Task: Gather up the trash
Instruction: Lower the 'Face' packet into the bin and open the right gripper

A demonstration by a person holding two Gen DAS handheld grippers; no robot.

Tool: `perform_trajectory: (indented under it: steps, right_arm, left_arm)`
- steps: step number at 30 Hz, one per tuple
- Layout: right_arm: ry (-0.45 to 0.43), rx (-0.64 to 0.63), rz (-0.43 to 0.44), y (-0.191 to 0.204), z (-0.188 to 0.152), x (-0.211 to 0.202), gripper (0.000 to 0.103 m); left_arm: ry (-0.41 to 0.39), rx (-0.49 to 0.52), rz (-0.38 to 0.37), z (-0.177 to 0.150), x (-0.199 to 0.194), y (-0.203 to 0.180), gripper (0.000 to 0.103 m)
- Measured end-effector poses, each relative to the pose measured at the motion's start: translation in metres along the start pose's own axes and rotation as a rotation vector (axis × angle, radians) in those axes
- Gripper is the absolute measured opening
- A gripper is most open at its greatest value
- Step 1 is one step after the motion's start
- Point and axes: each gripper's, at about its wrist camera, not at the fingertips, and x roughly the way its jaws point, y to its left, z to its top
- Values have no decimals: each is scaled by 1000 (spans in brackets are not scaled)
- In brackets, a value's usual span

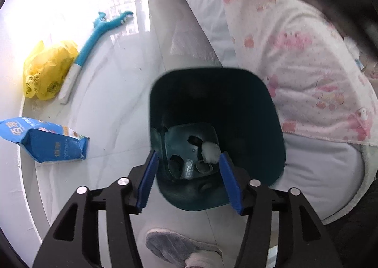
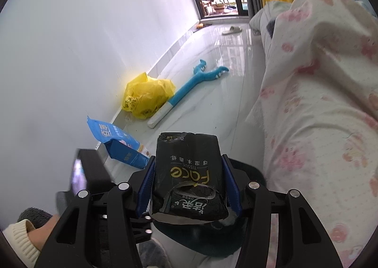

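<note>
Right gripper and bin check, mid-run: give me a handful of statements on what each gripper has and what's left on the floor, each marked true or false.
1. The right gripper is shut on the black tissue pack. True.
2. The left gripper holds the blue snack bag. False: its jaws are open and empty above the bin; the bag lies on the floor.
3. The dark teal bin already has a white crumpled wad at its bottom. True.
4. The yellow plastic bag is inside the bin. False: it sits on the floor by the wall.
5. A blue long-handled grabber toy lies on the floor touching or right beside the yellow bag. True.
</note>
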Motion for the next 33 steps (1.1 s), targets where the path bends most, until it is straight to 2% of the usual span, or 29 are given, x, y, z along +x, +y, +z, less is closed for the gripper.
perform_trajectory:
  steps: [9,22,28,33]
  right_arm:
    - [114,23,-33,8,-9,50,54]
    - [274,14,-107,12,-32,106,54]
    - [367,-28,-153,17,-47,132,55]
    - [459,-53,-170,17,-66,149,70]
  left_arm:
    - [-155,-35,9,3,-50,26,64]
    - [-409,-45,-5,3,-127,34,65]
    - [-472,-41,-10,5,-150,32,66]
    - [-508,-24,-6,5,-165,30,68]
